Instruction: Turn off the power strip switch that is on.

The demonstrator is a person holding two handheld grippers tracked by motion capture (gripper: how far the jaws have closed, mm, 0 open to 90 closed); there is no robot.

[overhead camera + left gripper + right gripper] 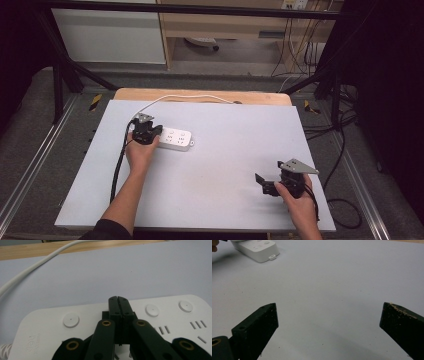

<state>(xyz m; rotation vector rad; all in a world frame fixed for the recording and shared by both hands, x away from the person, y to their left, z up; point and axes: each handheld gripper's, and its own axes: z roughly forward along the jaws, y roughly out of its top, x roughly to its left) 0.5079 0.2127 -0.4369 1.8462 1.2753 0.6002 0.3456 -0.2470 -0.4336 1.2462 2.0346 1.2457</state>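
Note:
A white power strip [174, 138] lies on the grey mat at the left of centre, its white cable [185, 97] running to the table's far edge. My left gripper [145, 131] hovers over the strip's left end, shut, with nothing between its jaws. In the left gripper view the closed tips [118, 300] sit above the strip [50, 330], between two round buttons [71, 320]. My right gripper [270, 184] rests near the front right of the mat, open and empty. The right gripper view shows its wide-spread fingers [258, 326] and the strip [258, 248] far off.
The grey mat [220, 165] covers a wooden table [200, 95]. Black frame bars [70, 75] and floor cables [345, 150] surround the table. A white cabinet [110, 35] stands behind it.

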